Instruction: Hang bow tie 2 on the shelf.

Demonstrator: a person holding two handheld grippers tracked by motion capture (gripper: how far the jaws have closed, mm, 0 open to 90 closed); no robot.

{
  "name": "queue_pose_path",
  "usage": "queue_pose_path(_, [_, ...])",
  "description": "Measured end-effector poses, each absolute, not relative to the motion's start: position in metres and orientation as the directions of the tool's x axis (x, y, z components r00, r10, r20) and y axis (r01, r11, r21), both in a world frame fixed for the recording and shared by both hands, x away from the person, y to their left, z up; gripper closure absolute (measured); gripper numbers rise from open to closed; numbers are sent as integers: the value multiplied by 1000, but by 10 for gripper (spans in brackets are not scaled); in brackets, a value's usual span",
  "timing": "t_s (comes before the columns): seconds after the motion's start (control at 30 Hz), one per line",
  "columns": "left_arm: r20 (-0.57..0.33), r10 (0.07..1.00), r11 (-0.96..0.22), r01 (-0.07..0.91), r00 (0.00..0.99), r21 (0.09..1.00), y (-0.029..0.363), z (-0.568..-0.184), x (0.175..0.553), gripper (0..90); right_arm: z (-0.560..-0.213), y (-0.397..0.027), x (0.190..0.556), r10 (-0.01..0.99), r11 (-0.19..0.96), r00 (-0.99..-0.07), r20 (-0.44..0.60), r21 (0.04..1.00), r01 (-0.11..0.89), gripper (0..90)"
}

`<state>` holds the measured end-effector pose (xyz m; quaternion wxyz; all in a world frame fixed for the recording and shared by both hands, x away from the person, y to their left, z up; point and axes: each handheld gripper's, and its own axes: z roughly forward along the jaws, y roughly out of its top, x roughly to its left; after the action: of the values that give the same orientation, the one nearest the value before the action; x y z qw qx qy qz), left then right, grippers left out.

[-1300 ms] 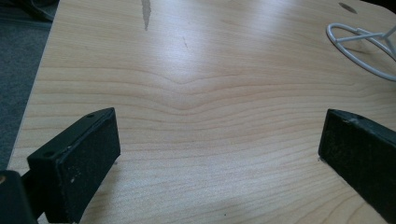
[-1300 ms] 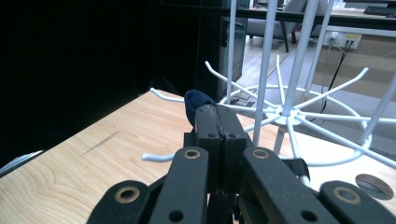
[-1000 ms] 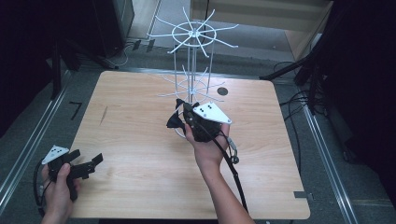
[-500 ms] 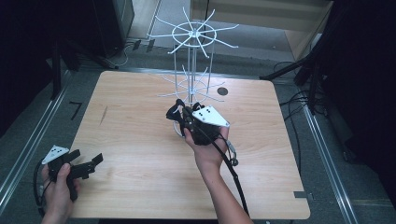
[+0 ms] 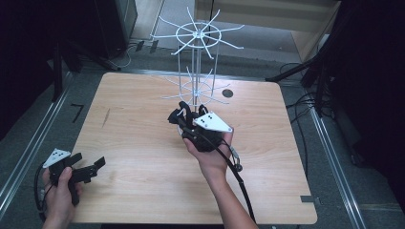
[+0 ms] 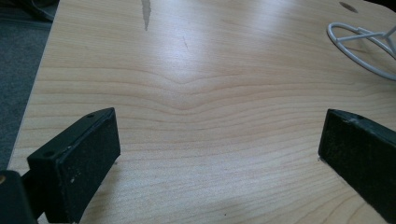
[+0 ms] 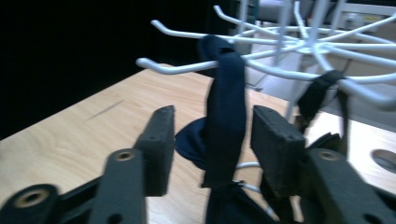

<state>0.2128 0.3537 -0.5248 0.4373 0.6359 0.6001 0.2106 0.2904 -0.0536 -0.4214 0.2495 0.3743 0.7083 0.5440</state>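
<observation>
A white wire rack [image 5: 197,34] with two tiers of hooks stands at the back middle of the wooden table [image 5: 138,124]. A dark fabric strap [image 7: 227,98] hangs over a lower hook [image 7: 177,68], and a second dark strap [image 7: 322,91] hangs on a neighbouring hook. My right gripper [image 5: 185,114] points at the lower tier. Its jaws have just been opening, and the strap hangs between the pads [image 7: 159,144] with gaps on both sides. My left gripper [image 5: 88,168] rests open over the table's front left corner, nothing between its pads [image 6: 91,149].
The rack's white base ring [image 6: 362,49] lies on the wood ahead of the left gripper. A round hole [image 5: 228,93] sits in the tabletop right of the rack. Metal rails [image 5: 329,143] and cables run along the floor beside the table.
The right gripper's jaws have parted from the strap, which stays hanging on its hook. The left hand and gripper have not moved.
</observation>
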Motion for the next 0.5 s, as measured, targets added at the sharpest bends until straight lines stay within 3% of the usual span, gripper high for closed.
queue_pose_path(0.33, [-256,947,101,579,192,809,354,-525,213,0,-429,-48,282,722,147,-687,78,954,263,190])
queue_pose_path(0.5, [-255,948,100,580,191,808,354,-525,213,0,-437,-49,279,720,154,-689,86,948,279,174])
